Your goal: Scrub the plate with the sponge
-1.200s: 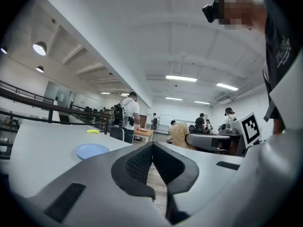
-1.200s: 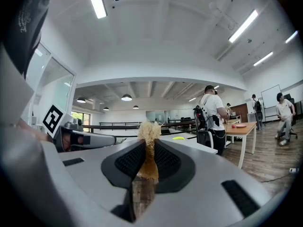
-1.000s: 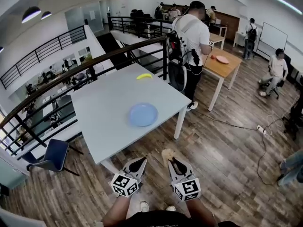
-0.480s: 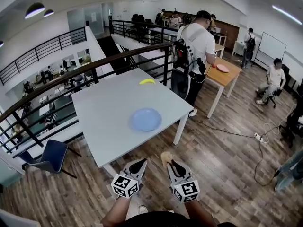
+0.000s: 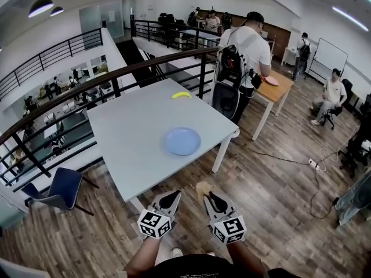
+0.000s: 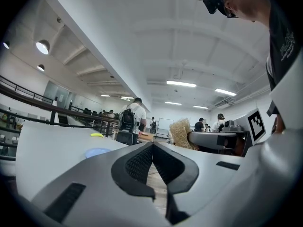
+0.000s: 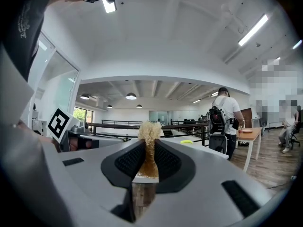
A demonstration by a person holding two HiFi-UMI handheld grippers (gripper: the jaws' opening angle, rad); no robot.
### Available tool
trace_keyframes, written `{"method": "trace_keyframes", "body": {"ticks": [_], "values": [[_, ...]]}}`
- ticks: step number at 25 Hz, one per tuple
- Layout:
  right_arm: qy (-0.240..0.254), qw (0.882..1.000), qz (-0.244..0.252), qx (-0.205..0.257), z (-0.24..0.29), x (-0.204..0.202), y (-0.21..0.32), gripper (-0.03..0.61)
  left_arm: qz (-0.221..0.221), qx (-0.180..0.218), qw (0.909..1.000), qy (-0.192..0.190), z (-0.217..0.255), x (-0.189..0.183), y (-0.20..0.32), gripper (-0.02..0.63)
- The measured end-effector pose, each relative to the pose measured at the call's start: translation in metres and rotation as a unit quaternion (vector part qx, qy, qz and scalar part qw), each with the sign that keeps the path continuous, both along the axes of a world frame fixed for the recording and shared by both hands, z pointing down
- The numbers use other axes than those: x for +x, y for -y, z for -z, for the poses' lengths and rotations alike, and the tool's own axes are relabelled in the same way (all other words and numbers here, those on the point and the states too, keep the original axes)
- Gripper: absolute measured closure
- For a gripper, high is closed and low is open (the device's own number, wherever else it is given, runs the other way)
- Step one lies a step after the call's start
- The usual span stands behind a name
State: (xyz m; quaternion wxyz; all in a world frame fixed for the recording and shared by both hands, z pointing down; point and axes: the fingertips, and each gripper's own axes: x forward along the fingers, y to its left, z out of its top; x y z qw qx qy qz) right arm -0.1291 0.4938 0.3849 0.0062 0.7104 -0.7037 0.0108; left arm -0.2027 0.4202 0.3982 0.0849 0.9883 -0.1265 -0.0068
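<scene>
A blue plate (image 5: 182,141) lies on the grey table (image 5: 133,138), toward its near right side, and shows small in the left gripper view as plate (image 6: 97,152). Both grippers hover over the wooden floor, short of the table's near corner. My right gripper (image 5: 204,197) is shut on a tan fibrous sponge (image 5: 202,188), which sticks up between the jaws as sponge (image 7: 149,145). My left gripper (image 5: 171,198) is shut with nothing in it, its tips meeting at left gripper (image 6: 152,148).
A yellow banana (image 5: 181,95) lies at the table's far edge by the black railing (image 5: 116,74). A person with a backpack (image 5: 240,62) stands at a wooden table (image 5: 277,88) to the right. A blue chair (image 5: 58,187) stands at left. Cables cross the floor at right.
The view has drifted closer to the table, so the plate sits lower and further right in the head view. Both grippers keep their pose and the sponge stays gripped.
</scene>
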Motion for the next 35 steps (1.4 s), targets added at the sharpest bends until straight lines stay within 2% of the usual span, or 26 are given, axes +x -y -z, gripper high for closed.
{"method": "trace_keyframes", "body": {"ticks": [7,16,24,35], "values": [[0.002,1.000,-0.008,-0.009,-0.008,-0.020,0.009,0.511,-0.001,-0.004,1.0000,0.000,-0.006,-0.023,0.013,0.600],[0.007,1.000,-0.015,-0.009,-0.012,-0.016,0.021,0.511,0.000,-0.010,0.9999,0.008,-0.013,-0.023,0.026,0.600],[0.009,1.000,-0.004,-0.003,-0.007,0.014,0.053,0.511,0.008,-0.003,0.9998,0.016,-0.009,0.005,0.055,0.600],[0.007,1.000,0.011,0.002,-0.004,0.091,0.085,0.511,0.017,0.016,0.9993,0.031,-0.008,0.080,0.084,0.600]]}}
